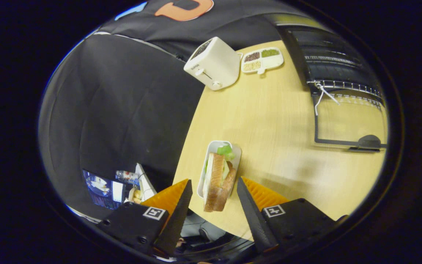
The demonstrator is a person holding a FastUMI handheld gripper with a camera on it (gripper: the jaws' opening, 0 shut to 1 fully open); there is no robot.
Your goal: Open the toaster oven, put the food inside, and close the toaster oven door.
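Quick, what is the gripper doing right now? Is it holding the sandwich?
Gripper: open, one finger on each side of the sandwich in its white tray, not pressing on it yet.

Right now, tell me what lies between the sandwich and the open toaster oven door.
Gripper view: bare tabletop between the sandwich and the toaster oven door; the gripper is open around the sandwich.

Hand-held gripper [213, 189]: seen from its own camera, looking steeply down, both fingers reaching forward.
Jaw state: fingers spread wide apart, a broad gap between the tips.
Left finger [176, 205]: tip angled inward, touching nothing.
Right finger [251, 207]: tip angled inward, touching nothing.
Grip: nothing pressed from either side.
Height: raised, fingers not resting on any surface.
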